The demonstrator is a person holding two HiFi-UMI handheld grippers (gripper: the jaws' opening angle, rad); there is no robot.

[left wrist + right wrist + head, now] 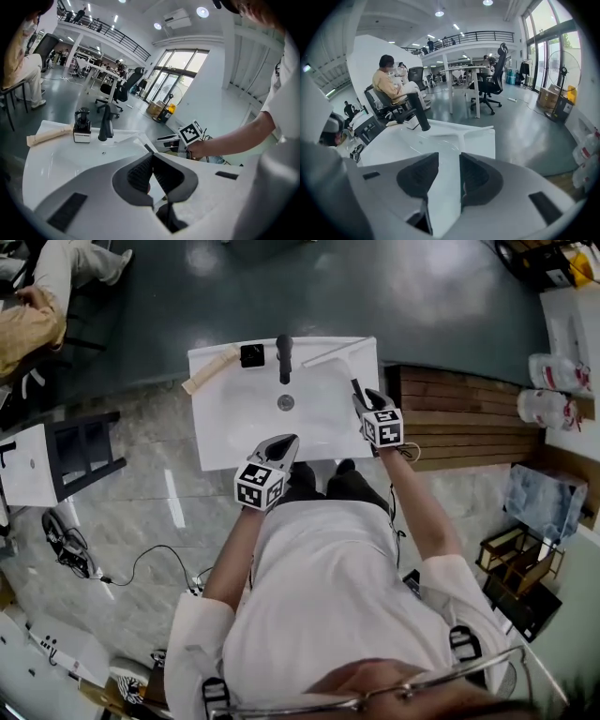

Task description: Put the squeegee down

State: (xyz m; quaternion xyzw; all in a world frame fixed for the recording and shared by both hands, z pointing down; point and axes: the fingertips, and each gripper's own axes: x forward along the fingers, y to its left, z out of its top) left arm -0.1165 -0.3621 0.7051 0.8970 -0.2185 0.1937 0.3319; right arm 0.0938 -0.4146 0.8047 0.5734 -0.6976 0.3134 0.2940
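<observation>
The squeegee point(336, 352) lies on the back right rim of the white sink point(225, 427), its pale blade along the edge and its dark handle pointing toward me. My right gripper point(366, 401) hovers just above the handle's end, open, with nothing between its pads; in the right gripper view the squeegee point(465, 136) shows as a white T beyond the gripper point(449, 161). The left gripper point(286, 442) hangs over the sink's front edge, shut and empty. From the left gripper point(151, 159) the squeegee point(140, 139) shows on the sink at centre.
A black faucet point(284, 357), a soap dispenser point(251, 354) and a wooden-handled brush point(208, 371) line the sink's back. A slatted wooden platform point(459, 418) adjoins it on the right, a small black-and-white stand point(56, 460) stands left, and a seated person point(28, 324) is at far left.
</observation>
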